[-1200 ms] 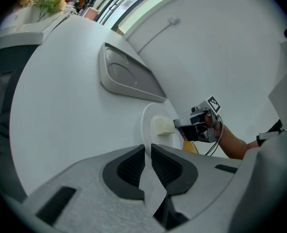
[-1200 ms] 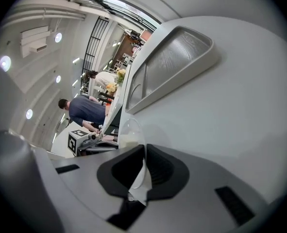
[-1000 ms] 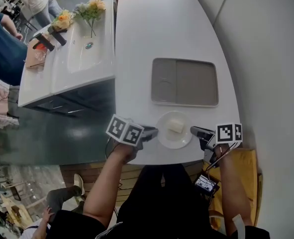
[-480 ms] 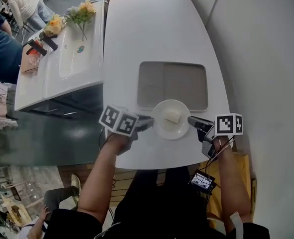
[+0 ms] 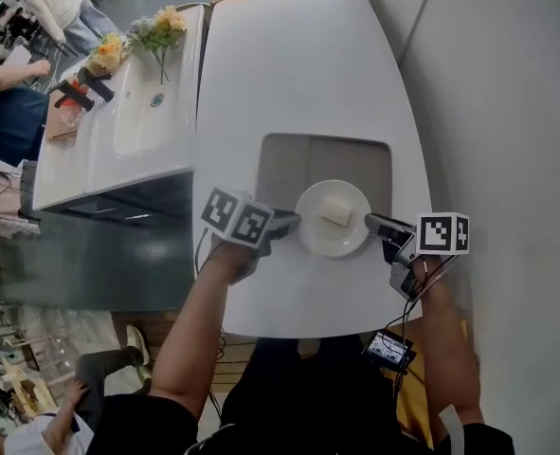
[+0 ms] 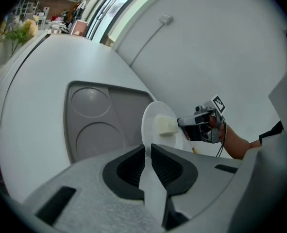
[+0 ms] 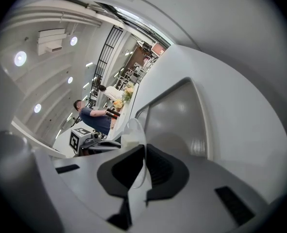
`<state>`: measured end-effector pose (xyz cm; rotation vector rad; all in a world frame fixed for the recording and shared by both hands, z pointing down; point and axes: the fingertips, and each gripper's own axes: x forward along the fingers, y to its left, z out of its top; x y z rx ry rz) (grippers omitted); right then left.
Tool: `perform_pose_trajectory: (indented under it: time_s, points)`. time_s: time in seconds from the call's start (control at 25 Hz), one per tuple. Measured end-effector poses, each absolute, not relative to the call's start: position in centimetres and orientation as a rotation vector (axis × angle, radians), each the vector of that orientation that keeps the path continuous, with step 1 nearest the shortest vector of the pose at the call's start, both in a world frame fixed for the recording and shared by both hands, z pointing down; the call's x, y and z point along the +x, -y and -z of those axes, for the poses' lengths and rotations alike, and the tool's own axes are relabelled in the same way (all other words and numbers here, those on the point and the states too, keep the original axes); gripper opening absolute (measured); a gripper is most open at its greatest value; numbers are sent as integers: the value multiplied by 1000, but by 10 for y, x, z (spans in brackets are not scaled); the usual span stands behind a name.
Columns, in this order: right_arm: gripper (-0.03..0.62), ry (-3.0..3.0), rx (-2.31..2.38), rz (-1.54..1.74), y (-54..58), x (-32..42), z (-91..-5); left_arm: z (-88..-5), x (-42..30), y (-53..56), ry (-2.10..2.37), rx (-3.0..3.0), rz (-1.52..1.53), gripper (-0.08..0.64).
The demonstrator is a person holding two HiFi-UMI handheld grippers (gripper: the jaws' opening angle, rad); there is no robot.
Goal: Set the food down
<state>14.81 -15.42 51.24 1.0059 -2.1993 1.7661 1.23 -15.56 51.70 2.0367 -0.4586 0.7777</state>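
Observation:
A white plate carries a pale block of food. It hangs over the near edge of a grey tray on the white table. My left gripper is shut on the plate's left rim and my right gripper is shut on its right rim. In the left gripper view the plate stands edge-on between the pads, with the food and the right gripper beyond. In the right gripper view the plate sits between the pads, with the left gripper behind.
The grey tray has two round recesses. A white counter with a sink and flowers stands to the left, with people beyond it. A pale wall runs along the table's right side.
Both grippers have carried the plate away from the table's near edge, from the bare table onto the near edge of the grey tray.

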Motion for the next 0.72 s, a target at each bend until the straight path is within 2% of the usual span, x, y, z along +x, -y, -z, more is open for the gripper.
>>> perform_pose_trajectory:
  time_s: [0.72]
  points:
    - [17, 2174, 1052, -1738, 215, 176, -545, -554, 41, 222, 452, 1995, -875, 38]
